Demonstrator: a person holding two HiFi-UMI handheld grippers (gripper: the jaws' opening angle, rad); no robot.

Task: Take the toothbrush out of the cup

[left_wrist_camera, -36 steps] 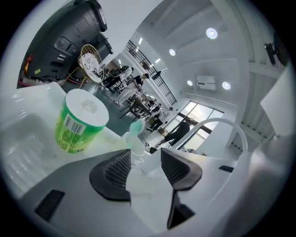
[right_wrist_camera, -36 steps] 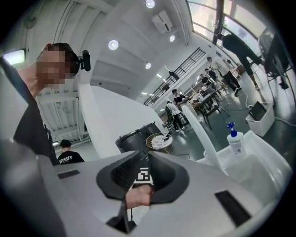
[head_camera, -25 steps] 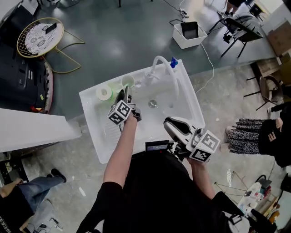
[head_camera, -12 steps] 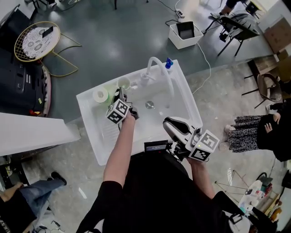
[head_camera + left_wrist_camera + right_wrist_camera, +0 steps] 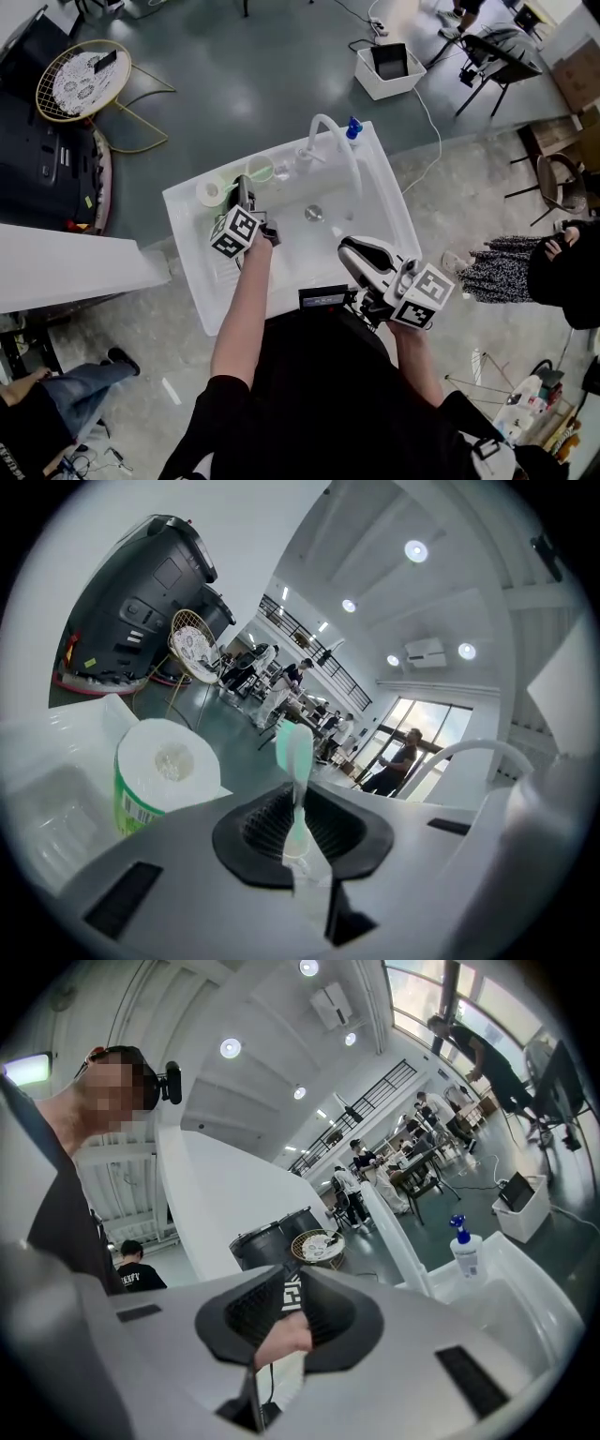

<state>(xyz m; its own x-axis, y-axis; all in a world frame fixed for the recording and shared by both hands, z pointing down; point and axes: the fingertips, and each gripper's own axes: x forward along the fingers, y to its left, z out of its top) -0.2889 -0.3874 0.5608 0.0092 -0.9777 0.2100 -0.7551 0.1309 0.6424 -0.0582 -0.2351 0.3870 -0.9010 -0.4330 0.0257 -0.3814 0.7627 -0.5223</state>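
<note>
Toothbrush [image 5: 296, 752] stands upright, head up, between the closing jaws of the left gripper [image 5: 299, 829], pads on its handle, at the sink's [image 5: 300, 253] back-left corner by the cup [image 5: 262, 170]. Exit path judged straight up. Right gripper [image 5: 281, 1324] sits slightly apart, empty.

The sink [image 5: 392, 208] is white, and so is the tap [image 5: 324, 118] on its far rim; the bottle [image 5: 464, 1251] beside that has a blue top. On the sink's left ledge are a white roll [image 5: 159, 771] with a green label and a pale green cup [image 5: 262, 170]. The toothbrush [image 5: 297, 761] is mint green and white. The black ribbed pads of the grey left claw [image 5: 298, 819] are closing on it. The left cube [image 5: 234, 232] and right cube [image 5: 424, 295] carry black-and-white squares. Beyond the sink, the floor [image 5: 234, 66] is dark grey-green.
</note>
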